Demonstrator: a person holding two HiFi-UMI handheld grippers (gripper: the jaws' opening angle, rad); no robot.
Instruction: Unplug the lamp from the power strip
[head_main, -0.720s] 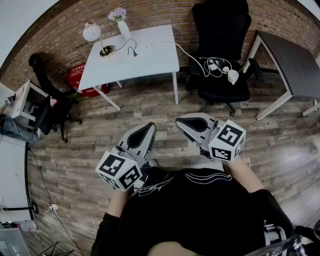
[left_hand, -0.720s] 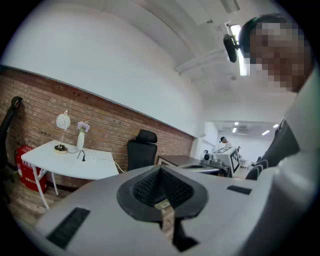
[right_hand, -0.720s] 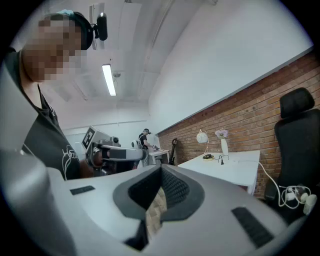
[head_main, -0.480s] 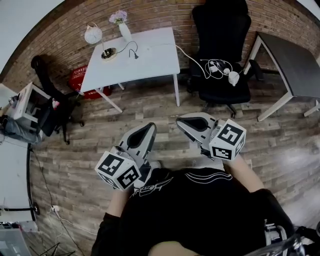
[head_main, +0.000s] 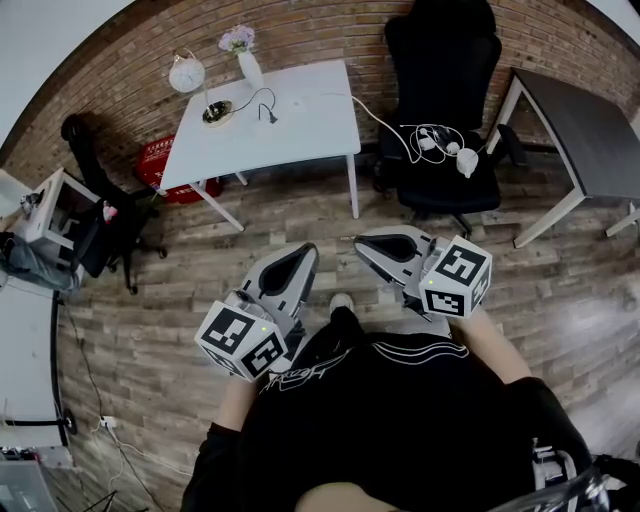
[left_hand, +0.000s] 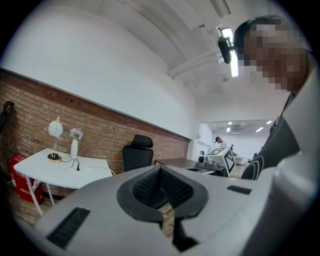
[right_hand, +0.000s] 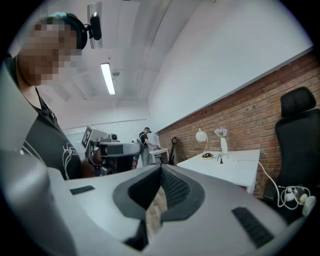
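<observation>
The lamp (head_main: 188, 74), with a round white shade and gold base, stands at the far left of the white table (head_main: 310, 130). Its black cord ends in a plug (head_main: 269, 113) that lies on the tabletop. A white cable runs from the table to a white power strip bundle (head_main: 440, 138) on the black chair's seat. My left gripper (head_main: 302, 258) and right gripper (head_main: 372, 246) are held near my chest, far from the table, both shut and holding nothing. The lamp (left_hand: 55, 129) shows in the left gripper view past the left gripper (left_hand: 160, 170). In the right gripper view it is the lamp (right_hand: 201, 135) beyond the right gripper (right_hand: 161, 167).
A vase of flowers (head_main: 244, 55) stands beside the lamp. The black office chair (head_main: 440, 90) sits right of the table, a dark desk (head_main: 590, 120) further right. Another black chair (head_main: 95, 190) and a red box (head_main: 165, 160) are at the left. Wooden floor lies between me and the table.
A shoe tip has come into view between the grippers. The room has shifted slightly in the head view. Both grippers have stayed shut and empty.
</observation>
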